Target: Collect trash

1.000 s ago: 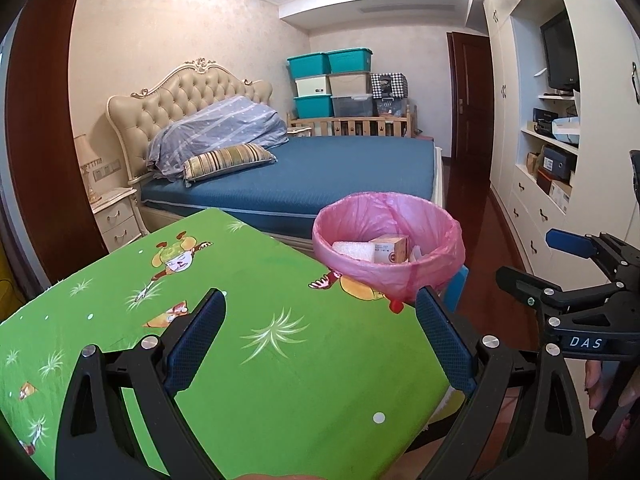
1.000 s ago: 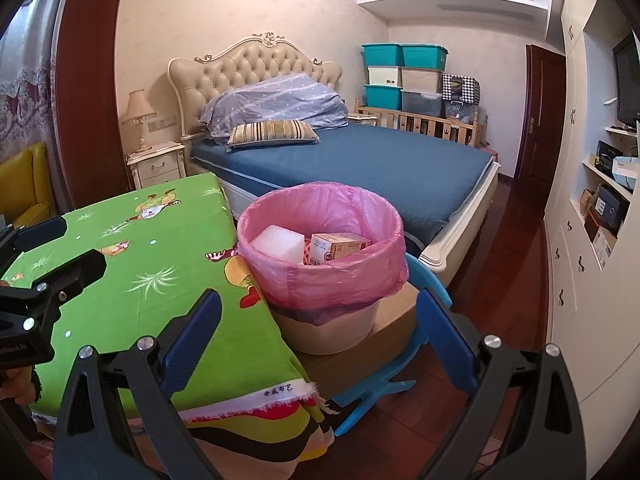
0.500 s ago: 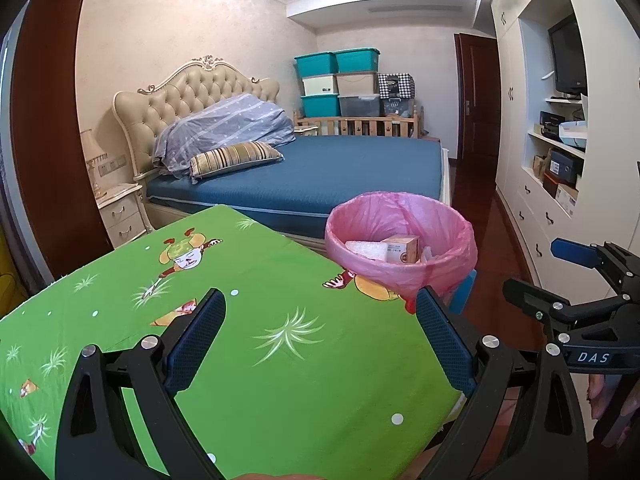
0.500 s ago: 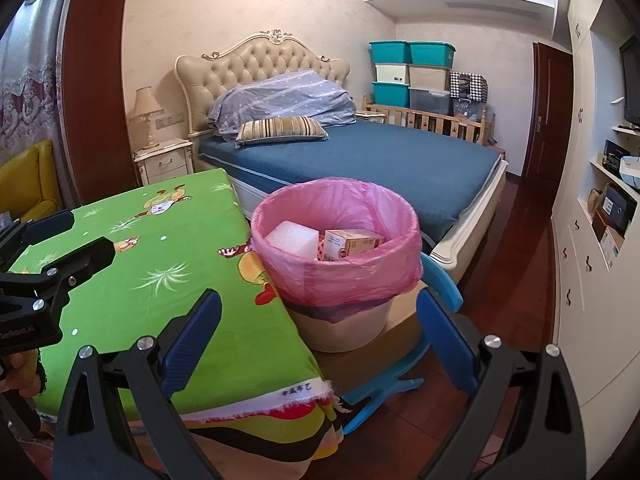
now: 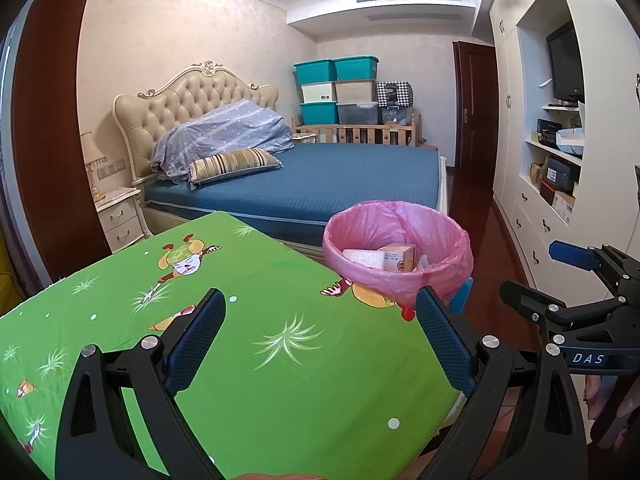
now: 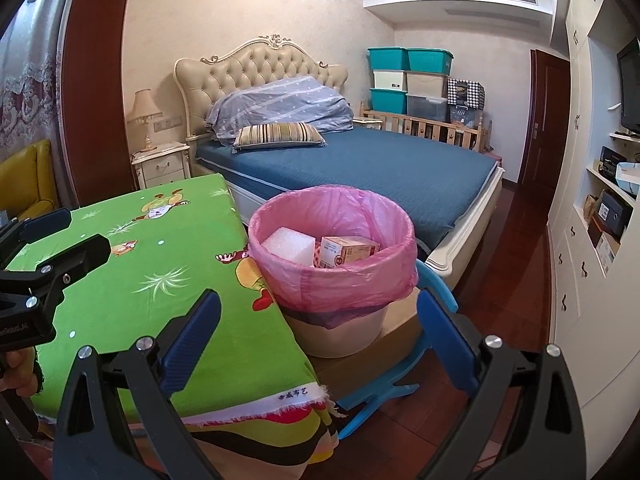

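We hold both grippers, left (image 5: 318,336) and right (image 6: 318,338), fingers spread and empty, above the green tabletop (image 5: 260,360). Beside it the pink-lined wastebasket (image 6: 332,280) holds a foam block (image 6: 288,246) and carton (image 6: 348,250): light, crushable, best pinched across flat sides.

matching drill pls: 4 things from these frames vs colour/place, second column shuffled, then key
1. bin liner
2. foam block
3. tablecloth
4. left tool

A. green, cartoon print
B. white, inside the bin beside a small carton
C. open, empty, above the tablecloth
D. pink, folded over the bin rim

Pairs: 1-D, 2-B, 3-A, 4-C
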Demonstrator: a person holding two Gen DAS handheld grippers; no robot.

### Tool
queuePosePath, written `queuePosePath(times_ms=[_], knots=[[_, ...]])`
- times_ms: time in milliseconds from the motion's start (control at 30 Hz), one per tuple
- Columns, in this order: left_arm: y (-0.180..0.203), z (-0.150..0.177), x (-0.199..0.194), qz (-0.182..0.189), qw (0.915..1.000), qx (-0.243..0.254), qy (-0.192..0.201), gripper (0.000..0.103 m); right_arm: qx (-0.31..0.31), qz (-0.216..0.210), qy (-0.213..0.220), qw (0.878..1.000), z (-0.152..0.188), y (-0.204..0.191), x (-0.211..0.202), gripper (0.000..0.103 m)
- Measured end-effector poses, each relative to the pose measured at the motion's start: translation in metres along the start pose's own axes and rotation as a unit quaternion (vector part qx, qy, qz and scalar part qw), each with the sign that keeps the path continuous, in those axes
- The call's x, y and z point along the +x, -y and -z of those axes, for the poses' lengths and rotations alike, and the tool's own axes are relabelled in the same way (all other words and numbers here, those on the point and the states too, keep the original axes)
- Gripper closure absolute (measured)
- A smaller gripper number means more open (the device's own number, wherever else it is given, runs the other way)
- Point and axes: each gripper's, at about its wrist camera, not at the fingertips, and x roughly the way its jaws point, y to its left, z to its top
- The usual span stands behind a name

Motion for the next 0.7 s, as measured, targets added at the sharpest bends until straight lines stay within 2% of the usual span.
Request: queuePosePath(times_ms=[700], knots=[[0.0021,0.0018,0.0012,0.001,1.0000,0.003,-0.003,0.013,0.002,0.001,0.001,1.000,0.0005,0.0008,0.0003,0.007]])
